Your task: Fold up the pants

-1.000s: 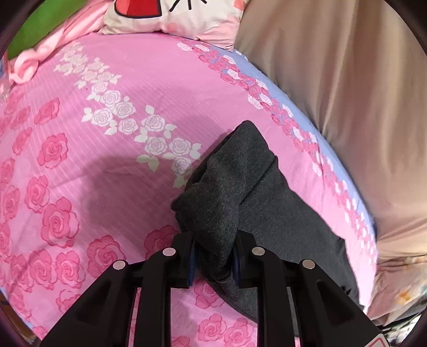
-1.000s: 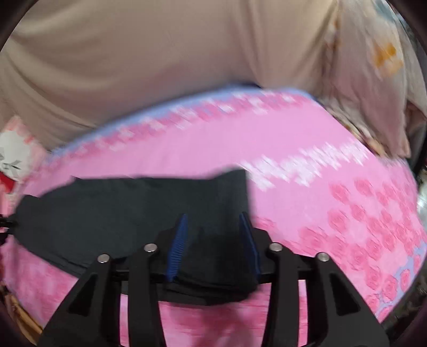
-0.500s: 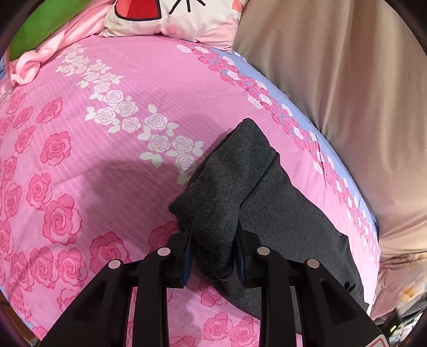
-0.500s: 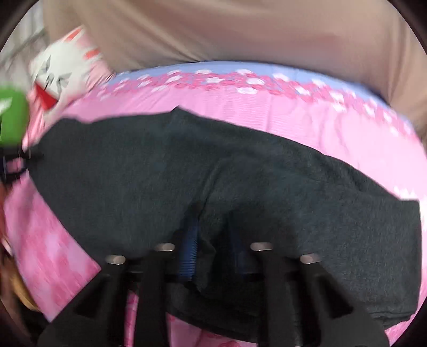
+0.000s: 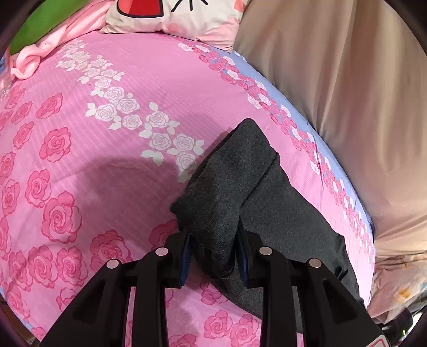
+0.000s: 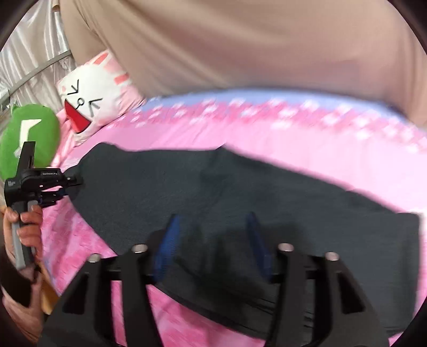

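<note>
Left wrist view: my left hand-held gripper [image 5: 213, 249] stands over the end of the dark grey pants [image 5: 226, 192]; a bunched fold of the cloth sits between its blue pads [image 5: 186, 257], which have just been easing apart; the jaws are narrowly parted, and whether the pads press on the fold I cannot tell. The pants lie on the bed's pink rose-print sheet [image 5: 106, 165], running from the gripper towards the lower right; a beige cover [image 5: 347, 93] rises along the right side, and a cartoon-face pillow [image 5: 173, 16] lies at the head of the bed.

Right wrist view, blurred: my right hand-held gripper [image 6: 213, 240] hovers over the pants [image 6: 240, 192], its jaws wide apart after just opening; the cloth lies below and between the blue pads [image 6: 168, 240] without being pinched. The pants stretch across the sheet [image 6: 240, 128] from left to right; at their left end my left hand [image 6: 26, 232] grips the handle of the left hand-held gripper [image 6: 70, 185], whose tips meet the edge of the cloth. A green plush [image 6: 29, 133] and the pillow [image 6: 93, 93] lie beyond it.
</note>
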Available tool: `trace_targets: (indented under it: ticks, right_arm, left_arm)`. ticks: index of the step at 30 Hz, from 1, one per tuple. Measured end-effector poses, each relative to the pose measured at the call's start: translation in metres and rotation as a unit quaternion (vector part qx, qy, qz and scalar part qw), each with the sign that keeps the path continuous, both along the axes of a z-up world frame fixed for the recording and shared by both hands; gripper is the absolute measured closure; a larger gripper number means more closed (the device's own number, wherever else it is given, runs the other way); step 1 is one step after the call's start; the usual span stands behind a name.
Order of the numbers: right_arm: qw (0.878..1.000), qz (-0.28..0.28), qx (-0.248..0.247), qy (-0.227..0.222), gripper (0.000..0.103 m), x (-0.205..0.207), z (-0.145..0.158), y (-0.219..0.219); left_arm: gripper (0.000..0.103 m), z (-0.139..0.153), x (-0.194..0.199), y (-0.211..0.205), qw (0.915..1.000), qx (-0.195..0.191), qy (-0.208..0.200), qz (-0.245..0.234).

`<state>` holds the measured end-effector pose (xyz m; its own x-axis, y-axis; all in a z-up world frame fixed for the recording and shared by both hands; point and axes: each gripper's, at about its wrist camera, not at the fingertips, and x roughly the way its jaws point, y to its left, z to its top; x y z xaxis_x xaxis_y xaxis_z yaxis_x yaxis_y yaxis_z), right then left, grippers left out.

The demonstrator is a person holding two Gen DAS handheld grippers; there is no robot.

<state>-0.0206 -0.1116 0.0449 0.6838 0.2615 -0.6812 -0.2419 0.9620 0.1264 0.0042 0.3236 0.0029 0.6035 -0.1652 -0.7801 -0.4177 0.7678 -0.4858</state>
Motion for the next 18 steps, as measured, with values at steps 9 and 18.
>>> trace_targets:
  ticks: [9, 18]
  right_arm:
    - [0.991, -0.137, 0.001, 0.001, 0.027, -0.046, 0.000, -0.121]
    - [0.972, -0.215, 0.089, -0.012, 0.026, -0.084, -0.002, -0.215]
  left_arm:
    - [0.087, 0.044, 0.000, -0.037, 0.9972, 0.067, -0.032, 0.008]
    - [0.087, 0.166, -0.026, -0.210, 0.9646, 0.152, -0.160, -0.144]
